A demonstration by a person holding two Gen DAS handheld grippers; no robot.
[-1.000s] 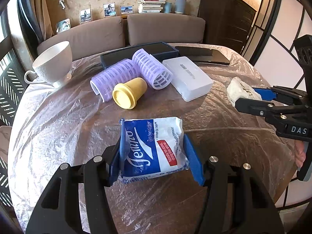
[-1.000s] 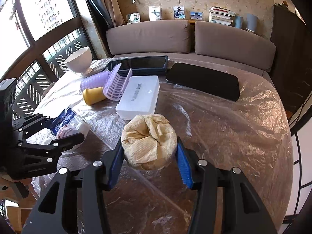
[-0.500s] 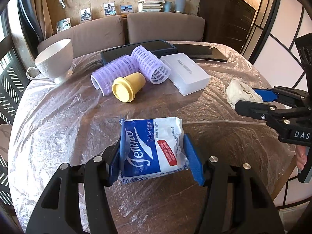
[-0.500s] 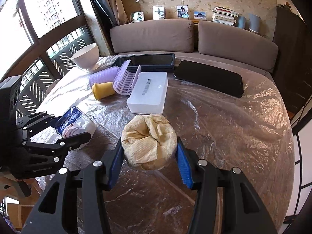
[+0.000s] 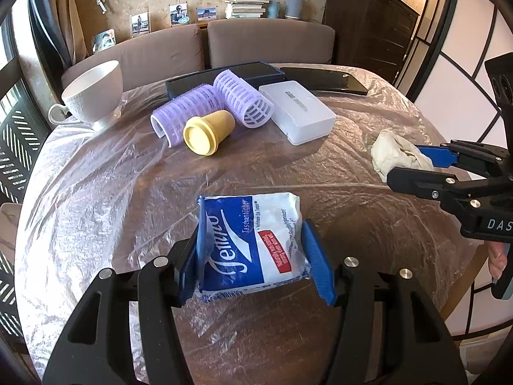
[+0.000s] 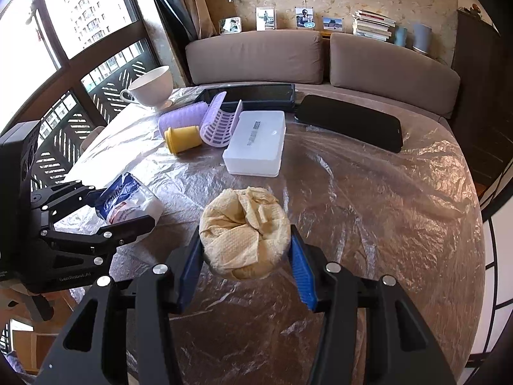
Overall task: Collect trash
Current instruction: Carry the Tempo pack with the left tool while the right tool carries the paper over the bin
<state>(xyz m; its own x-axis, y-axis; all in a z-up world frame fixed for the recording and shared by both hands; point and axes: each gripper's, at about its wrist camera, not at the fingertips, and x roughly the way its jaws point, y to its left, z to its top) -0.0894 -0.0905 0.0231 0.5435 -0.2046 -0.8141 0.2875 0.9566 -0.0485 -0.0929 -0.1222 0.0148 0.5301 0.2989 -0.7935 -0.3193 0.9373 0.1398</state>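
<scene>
A blue tissue packet [image 5: 253, 243] is clamped between the left gripper [image 5: 255, 256] pads, a crumpled paper wad [image 6: 245, 232] between the right gripper [image 6: 245, 253] pads, both apparently lifted clear for disposal; no bin is seen.

Bright daylight is admitted through the window [image 6: 80, 25], which is blown out. Glare is scattered across the plastic film [image 6: 368, 192]. Edges are bent by fisheye distortion; focus is sharp.

each hand-held gripper [image 5: 253, 253] is black, with blue ribbed pads [image 5: 317, 269] and silver screws [image 5: 348, 261].
</scene>
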